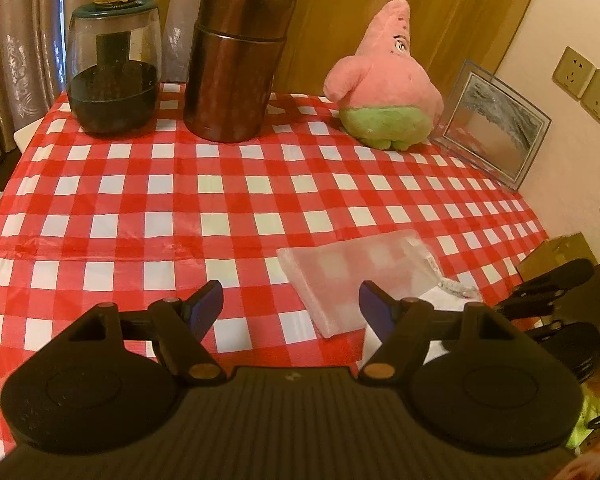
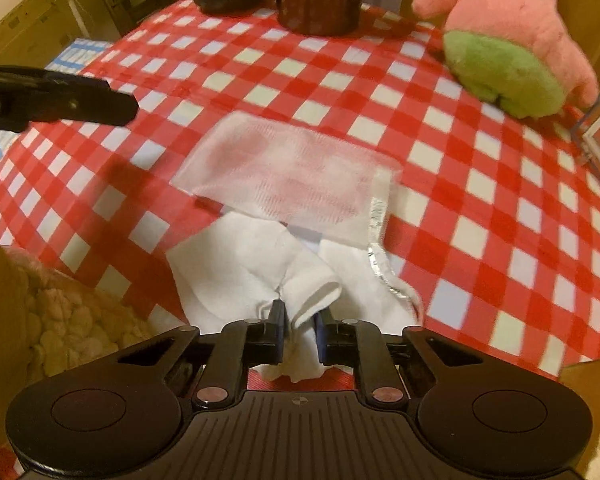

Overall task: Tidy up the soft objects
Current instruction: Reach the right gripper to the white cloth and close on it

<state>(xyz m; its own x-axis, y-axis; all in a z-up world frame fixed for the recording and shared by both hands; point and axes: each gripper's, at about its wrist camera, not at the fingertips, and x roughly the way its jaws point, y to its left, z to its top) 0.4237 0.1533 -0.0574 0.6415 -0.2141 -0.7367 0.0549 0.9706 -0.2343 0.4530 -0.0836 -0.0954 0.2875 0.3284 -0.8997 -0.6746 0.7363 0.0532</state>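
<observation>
Home dining spot: checked tablecloth (image 1: 140, 208), curtains (image 1: 16, 40), photo frame (image 1: 496, 124).

The right gripper (image 2: 300, 320) tilts steeply down near the table's edge, its jaws pinched on a fold of white sock (image 2: 312, 296). The left gripper (image 1: 291, 304) hangs above the checked tablecloth (image 1: 140, 208), jaws spread wide, apparently touching nothing.

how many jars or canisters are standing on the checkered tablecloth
2. A clear jar with dark contents stands at the far left corner, and a tall brown metal canister stands just right of it, left of the pink plush. More may sit outside the views.
</observation>
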